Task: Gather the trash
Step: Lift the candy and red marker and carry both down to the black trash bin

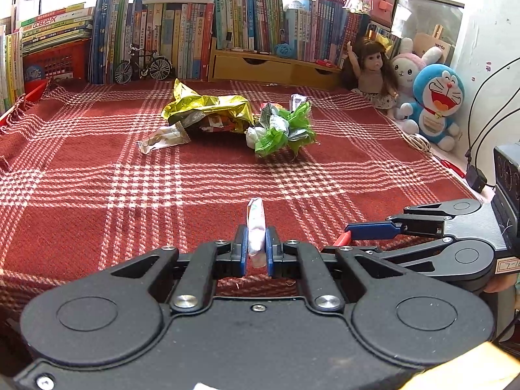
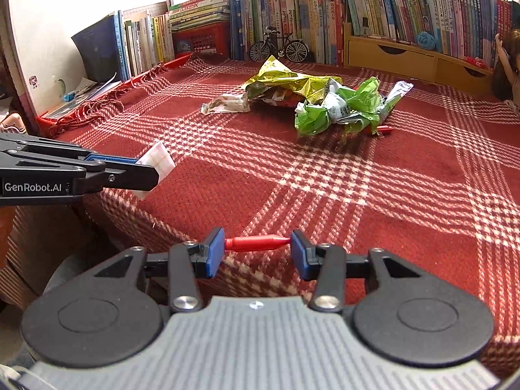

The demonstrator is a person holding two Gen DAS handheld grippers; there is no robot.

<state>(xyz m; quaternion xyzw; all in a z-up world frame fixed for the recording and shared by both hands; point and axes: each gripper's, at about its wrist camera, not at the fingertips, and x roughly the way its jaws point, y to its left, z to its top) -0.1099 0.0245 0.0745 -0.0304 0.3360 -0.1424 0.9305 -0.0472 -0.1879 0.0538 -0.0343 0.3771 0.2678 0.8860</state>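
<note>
My left gripper (image 1: 256, 239) is shut on a small white wrapper (image 1: 255, 217), which stands upright between its blue pads, low over the red checked cloth (image 1: 97, 178). It shows at the left of the right wrist view too: gripper (image 2: 148, 167), wrapper (image 2: 159, 161). My right gripper (image 2: 257, 243) is shut on a red plastic stick (image 2: 252, 243), pinched end to end. Seen from the left wrist, the right gripper (image 1: 349, 232) is close by on the right. Further back lie a gold-green foil bag (image 1: 208, 107), crumpled green wrappers (image 1: 282, 126), a pale wrapper (image 1: 164, 139) and another red stick (image 2: 383, 129).
Books (image 1: 182, 39) line the back, with a model bicycle (image 1: 143, 65) and a wooden drawer unit (image 1: 273, 68). A doll (image 1: 373, 71) and plush toys (image 1: 435, 104) sit at the right by cables (image 1: 419, 141). The cloth drops over the near table edge (image 2: 130, 214).
</note>
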